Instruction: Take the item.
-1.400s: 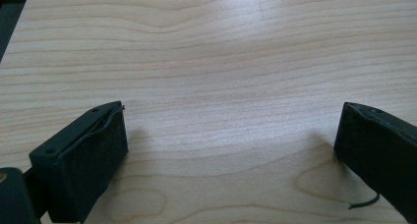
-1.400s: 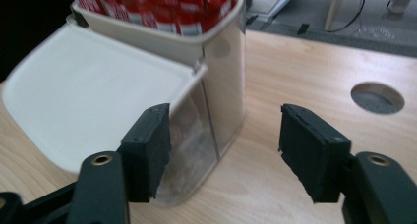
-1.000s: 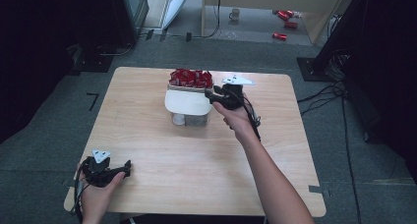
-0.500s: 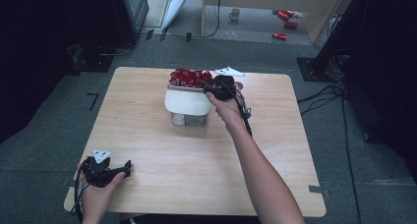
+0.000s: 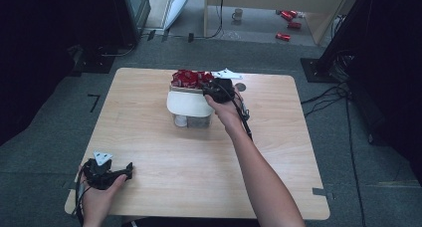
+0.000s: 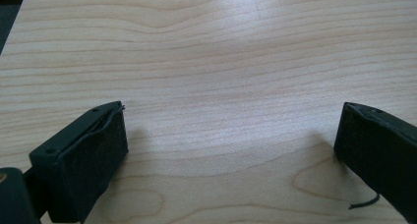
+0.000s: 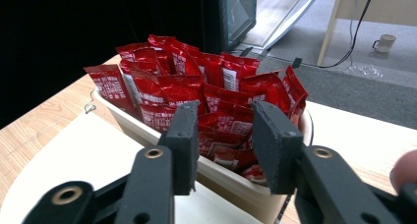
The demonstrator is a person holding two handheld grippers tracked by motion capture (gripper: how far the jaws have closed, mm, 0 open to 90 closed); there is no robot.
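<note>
Reaching across a pale wooden counter (image 5: 164, 152), a person's right arm stretches toward a cream tub (image 7: 216, 172) packed with red sachets (image 7: 196, 94) at the far middle of the counter. In the high view the tub sits behind a white lid-like panel (image 5: 188, 103) with a clear container (image 5: 191, 121) under it; how these join is hard to tell.

The right tool (image 7: 223, 135) hovers at the near rim of the tub, aimed into the sachets. Its jaws have just been closing and now stand fairly narrow, with a gap between them. Sachets show through that gap, but the pads do not appear to press on any packet, so nothing looks held yet. The sachets stand upright and crowded, edges up, which probably makes a single one easy to pinch by its top; the narrowed jaws suit that thin edge. In the high view the right tool (image 5: 218, 90) lies over the tub's right side.

The left tool (image 5: 107, 171) rests at the near left corner of the counter, well apart from the tub, likely parked out of the way. Its jaws stand wide, with bare wood between them in the left gripper view (image 6: 231, 140).

On the floor beyond the counter stand a mug (image 5: 238, 14) and a few red items (image 5: 288, 23).
</note>
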